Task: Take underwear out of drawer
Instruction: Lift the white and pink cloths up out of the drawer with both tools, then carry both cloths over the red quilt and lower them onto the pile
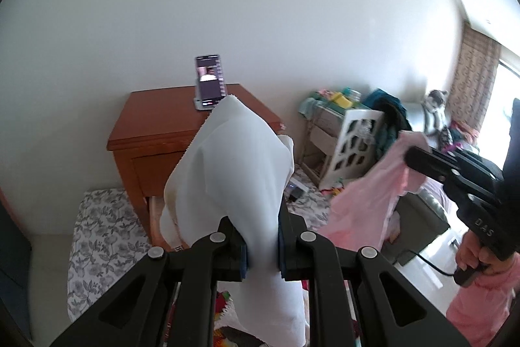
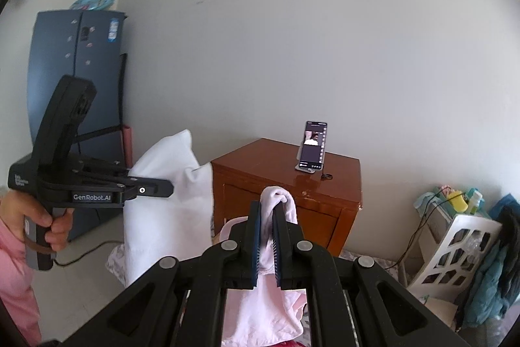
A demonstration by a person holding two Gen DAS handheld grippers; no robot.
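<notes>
Left hand-held gripper (image 1: 262,244) clamped on white underwear (image 1: 234,165) raised before the wooden nightstand (image 1: 152,132), right hand-held gripper (image 2: 266,236) at 3 o'clock gripping pink underwear (image 2: 276,200), both level, hands (image 2: 48,217) wrapped around handles.

The dark phone on a small stand (image 2: 312,148) sits on top of the brown wooden cabinet (image 2: 292,184), by the wall. The white cut-out plastic rack (image 2: 455,252) stands to the cabinet's right. The tall dark blue fridge (image 2: 74,106) stands far to its left.
</notes>
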